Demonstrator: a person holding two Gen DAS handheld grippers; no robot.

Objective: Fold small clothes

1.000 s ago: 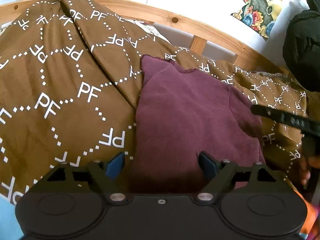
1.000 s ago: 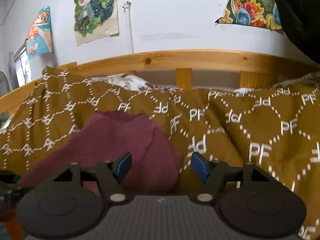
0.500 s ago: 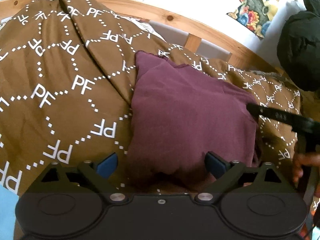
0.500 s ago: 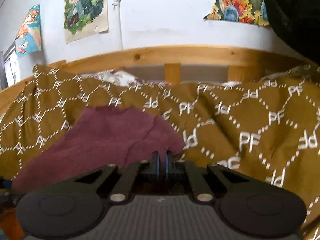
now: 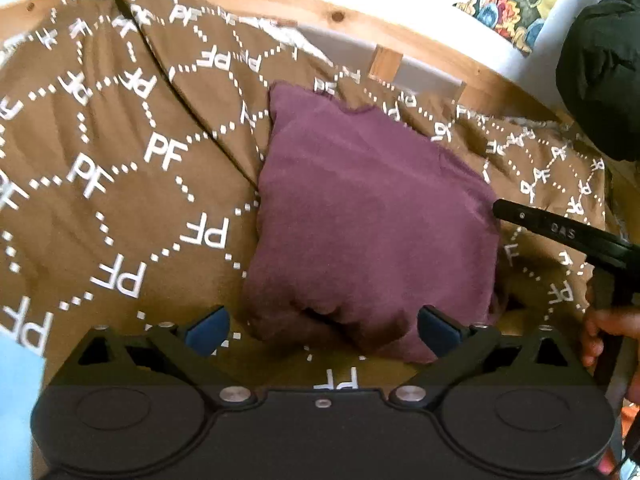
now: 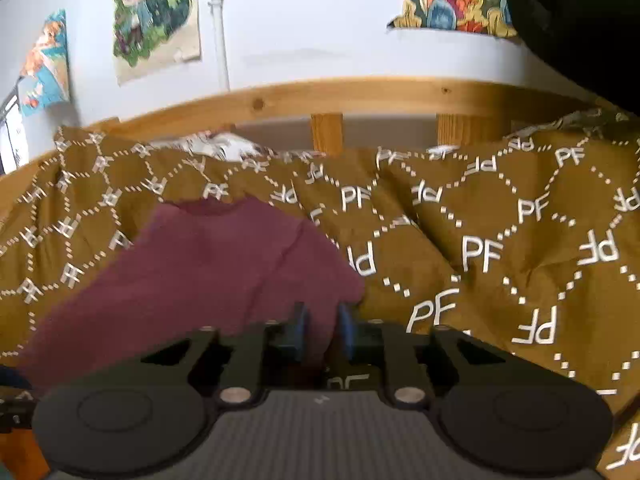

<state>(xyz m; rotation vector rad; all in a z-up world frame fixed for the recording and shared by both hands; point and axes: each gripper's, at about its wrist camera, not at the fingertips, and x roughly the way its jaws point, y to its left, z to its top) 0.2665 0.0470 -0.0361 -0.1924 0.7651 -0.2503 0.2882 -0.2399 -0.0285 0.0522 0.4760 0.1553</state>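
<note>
A folded maroon garment (image 5: 368,216) (image 6: 208,264) lies on the brown PF-patterned blanket (image 5: 120,184) (image 6: 500,240). My left gripper (image 5: 323,330) hovers at the garment's near edge, its jaws still opening and very wide; the pads touch nothing. My right gripper (image 6: 322,332) sits at the garment's right corner. Its jaws are opening, a narrow gap apart, with maroon cloth lying loose between the blue pads. In the left wrist view a right gripper finger (image 5: 560,232) reaches in from the right, held by a person's hand (image 5: 608,320).
A wooden bed rail (image 6: 360,94) (image 5: 248,0) borders the blanket's far side, with a white wall and posters (image 6: 156,16) behind. A black garment (image 5: 604,80) (image 6: 580,12) hangs at the upper right. Light blue surface (image 5: 16,400) shows at the lower left.
The left jaws spread wider and the garment now sits farther ahead of them. The right jaws closed fully at the garment's corner, then parted again slightly.
</note>
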